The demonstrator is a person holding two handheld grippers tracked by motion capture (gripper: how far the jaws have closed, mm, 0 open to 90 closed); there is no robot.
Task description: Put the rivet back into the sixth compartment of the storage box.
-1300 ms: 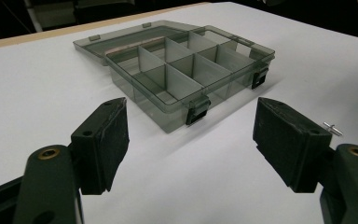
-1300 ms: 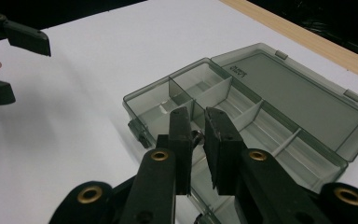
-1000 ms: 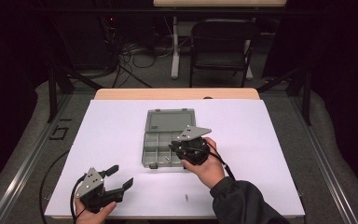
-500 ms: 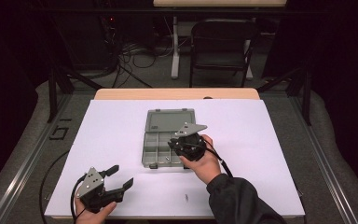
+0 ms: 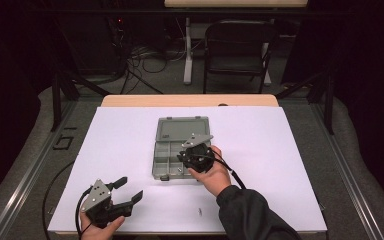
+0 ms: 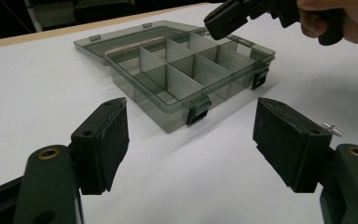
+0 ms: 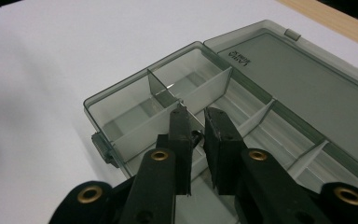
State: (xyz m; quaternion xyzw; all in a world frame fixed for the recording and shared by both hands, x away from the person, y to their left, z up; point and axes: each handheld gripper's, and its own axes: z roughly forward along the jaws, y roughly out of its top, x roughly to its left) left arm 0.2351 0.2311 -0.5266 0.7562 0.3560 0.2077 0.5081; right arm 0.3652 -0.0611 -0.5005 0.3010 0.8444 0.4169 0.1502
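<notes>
Place: a lab-like recording room
Backdrop: black walls
Floor: grey carpet with tangled black cables (image 5: 145, 57)
Furniture: white-covered wooden table (image 5: 280, 150), empty black metal chair (image 5: 237, 47), black stand legs (image 5: 62, 87)

Left gripper (image 5: 128, 191): jaws wide apart, holding nothing, low at the near left
Left hand (image 5: 97, 231): grips it from below
Right gripper (image 7: 196, 125): jaws nearly closed, a small dark piece between them, tilted down
Right hand (image 5: 214, 173): wraps its handle, dark sleeve behind
</notes>
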